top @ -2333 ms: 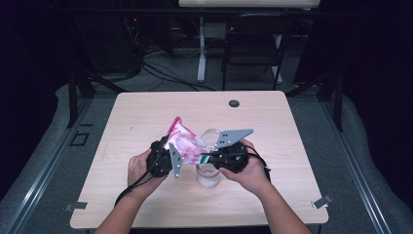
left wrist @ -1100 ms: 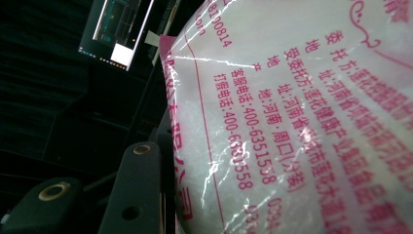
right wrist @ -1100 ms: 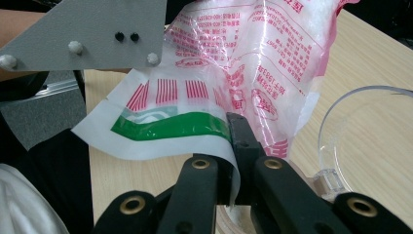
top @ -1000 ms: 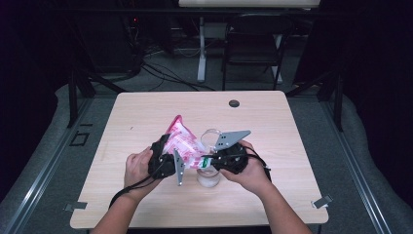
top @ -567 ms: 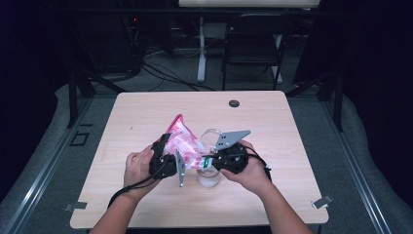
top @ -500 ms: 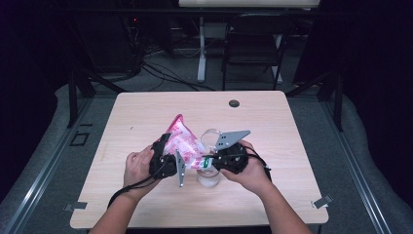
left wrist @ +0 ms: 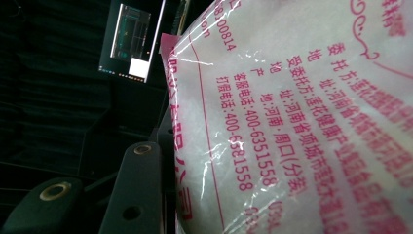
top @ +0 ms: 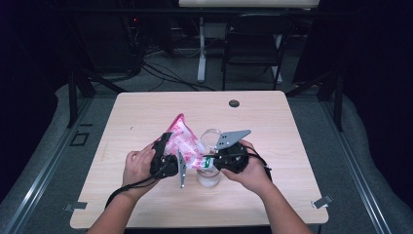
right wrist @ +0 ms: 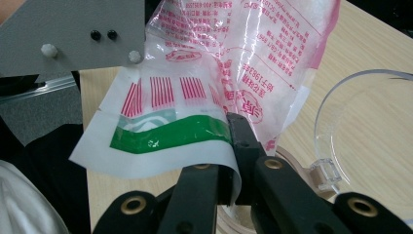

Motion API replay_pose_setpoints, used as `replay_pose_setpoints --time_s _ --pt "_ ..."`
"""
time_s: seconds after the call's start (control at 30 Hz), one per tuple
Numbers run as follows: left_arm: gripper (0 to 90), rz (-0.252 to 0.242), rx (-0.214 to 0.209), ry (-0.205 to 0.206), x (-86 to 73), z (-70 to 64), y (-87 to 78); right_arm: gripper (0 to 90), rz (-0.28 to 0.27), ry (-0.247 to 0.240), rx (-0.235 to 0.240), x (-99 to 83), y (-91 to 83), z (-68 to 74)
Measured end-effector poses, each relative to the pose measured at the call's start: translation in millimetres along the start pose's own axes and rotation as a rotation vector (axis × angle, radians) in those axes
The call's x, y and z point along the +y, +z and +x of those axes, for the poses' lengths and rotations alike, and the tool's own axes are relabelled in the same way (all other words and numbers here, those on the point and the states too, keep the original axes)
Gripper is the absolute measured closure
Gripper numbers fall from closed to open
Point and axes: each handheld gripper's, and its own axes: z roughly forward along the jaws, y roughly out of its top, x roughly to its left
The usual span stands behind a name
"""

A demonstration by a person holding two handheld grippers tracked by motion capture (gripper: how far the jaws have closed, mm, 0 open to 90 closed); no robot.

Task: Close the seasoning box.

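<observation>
Looking from the high view, both grippers meet over the middle of the table: the left gripper and the right gripper hold a pink bag above a clear jar. From the left gripper view, the bag presses against one black jaw; I cannot tell the jaw opening. From the right gripper view, the jaws are closed on the bag's green edge, beside the jar's rim.

Black fingers with brass-ringed screw holes, grey three-cornered plates, black trailing cables, apparently bare forearms.
</observation>
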Motion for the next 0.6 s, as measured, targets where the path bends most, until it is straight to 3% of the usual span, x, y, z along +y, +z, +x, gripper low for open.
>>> replay_pose_setpoints --time_s 0.6 --pt "61.1 -0.015 0.04 0.026 3.6 -1.4 -1.6 90.0 0.027 0.008 -0.005 -3.5 1.5 -4.3"
